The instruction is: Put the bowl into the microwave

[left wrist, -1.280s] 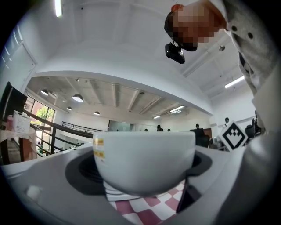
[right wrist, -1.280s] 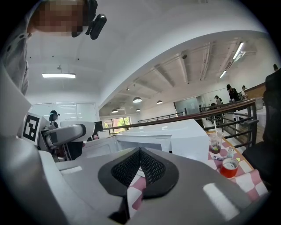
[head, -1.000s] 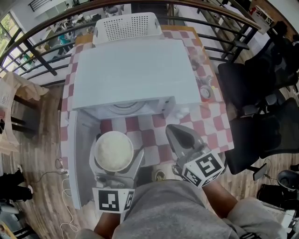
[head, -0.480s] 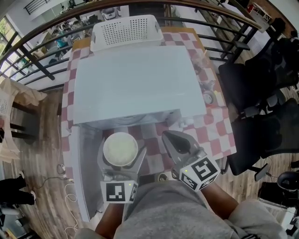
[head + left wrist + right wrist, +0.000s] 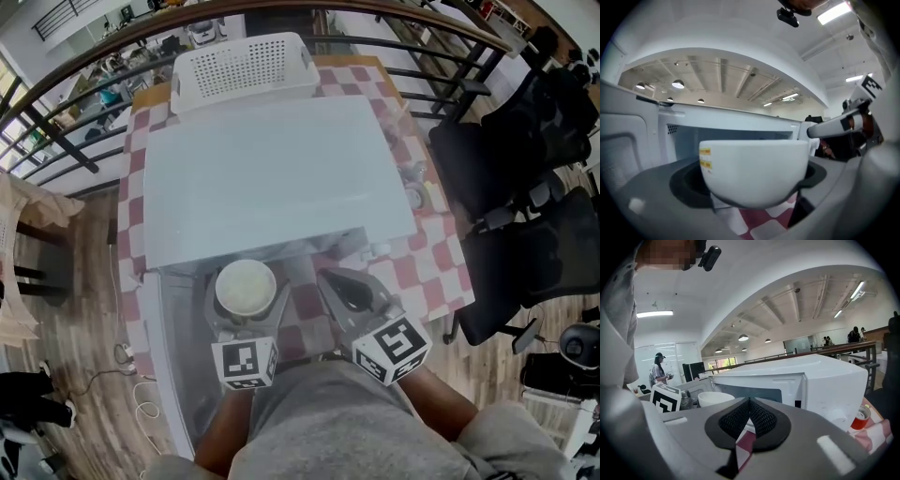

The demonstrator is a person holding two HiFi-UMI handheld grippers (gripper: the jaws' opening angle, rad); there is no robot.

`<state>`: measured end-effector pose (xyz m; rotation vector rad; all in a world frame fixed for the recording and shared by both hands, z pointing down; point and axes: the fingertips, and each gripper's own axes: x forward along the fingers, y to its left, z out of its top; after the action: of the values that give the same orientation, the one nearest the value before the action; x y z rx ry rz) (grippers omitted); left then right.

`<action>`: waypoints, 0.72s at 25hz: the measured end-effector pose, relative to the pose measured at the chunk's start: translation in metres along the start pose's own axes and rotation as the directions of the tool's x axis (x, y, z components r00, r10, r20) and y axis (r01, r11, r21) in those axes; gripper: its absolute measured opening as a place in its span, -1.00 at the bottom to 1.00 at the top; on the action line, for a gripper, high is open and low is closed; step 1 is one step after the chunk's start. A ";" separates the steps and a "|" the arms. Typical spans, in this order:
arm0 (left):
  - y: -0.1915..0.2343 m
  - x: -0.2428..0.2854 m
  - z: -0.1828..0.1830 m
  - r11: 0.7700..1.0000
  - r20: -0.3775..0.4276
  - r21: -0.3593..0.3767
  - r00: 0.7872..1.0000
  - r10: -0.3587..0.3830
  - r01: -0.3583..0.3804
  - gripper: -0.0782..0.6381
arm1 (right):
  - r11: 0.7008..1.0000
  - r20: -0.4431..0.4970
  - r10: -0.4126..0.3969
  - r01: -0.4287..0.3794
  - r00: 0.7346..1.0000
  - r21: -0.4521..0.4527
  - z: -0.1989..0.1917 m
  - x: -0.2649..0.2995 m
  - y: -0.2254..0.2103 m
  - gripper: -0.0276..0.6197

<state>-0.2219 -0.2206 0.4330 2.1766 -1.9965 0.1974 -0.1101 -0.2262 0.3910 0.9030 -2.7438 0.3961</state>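
Note:
A white bowl (image 5: 246,287) is held between the jaws of my left gripper (image 5: 246,302), just in front of the open cavity of the white microwave (image 5: 272,173). In the left gripper view the bowl (image 5: 753,171) fills the space between the dark pads, with the microwave's cavity (image 5: 736,133) right behind it. The microwave door (image 5: 178,356) hangs open to the left. My right gripper (image 5: 345,289) is shut and empty, to the right of the bowl above the checkered cloth; its pads (image 5: 750,418) meet, and the bowl (image 5: 715,398) shows at its left.
A white perforated basket (image 5: 246,62) stands behind the microwave. Small items, a roll of tape (image 5: 412,197) among them, lie on the red-and-white checkered table (image 5: 427,267) at the right. Black office chairs (image 5: 511,178) stand to the right, a railing behind.
My left gripper has carried the bowl forward toward the microwave's opening, and the right gripper has moved forward alongside it.

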 end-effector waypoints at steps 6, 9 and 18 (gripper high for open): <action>0.019 0.030 -0.026 1.000 -0.056 -0.015 0.998 0.016 -0.017 0.65 | 1.000 -0.017 -0.024 0.024 1.000 0.007 -0.007 0.010 0.005 -0.91; 0.029 0.047 -0.037 0.999 -0.085 -0.001 0.996 0.035 -0.036 0.65 | 0.999 -0.018 -0.037 0.037 0.999 0.014 -0.010 0.013 0.007 -0.91; 0.041 0.093 -0.065 0.999 -0.173 0.041 0.984 0.035 -0.029 0.65 | 0.997 -0.026 -0.077 0.077 0.997 -0.019 -0.007 0.016 0.008 -0.91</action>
<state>-0.2527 -0.2995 0.5189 2.0712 -1.9467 0.4185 -0.1262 -0.2266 0.4004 0.9885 -2.6744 0.3660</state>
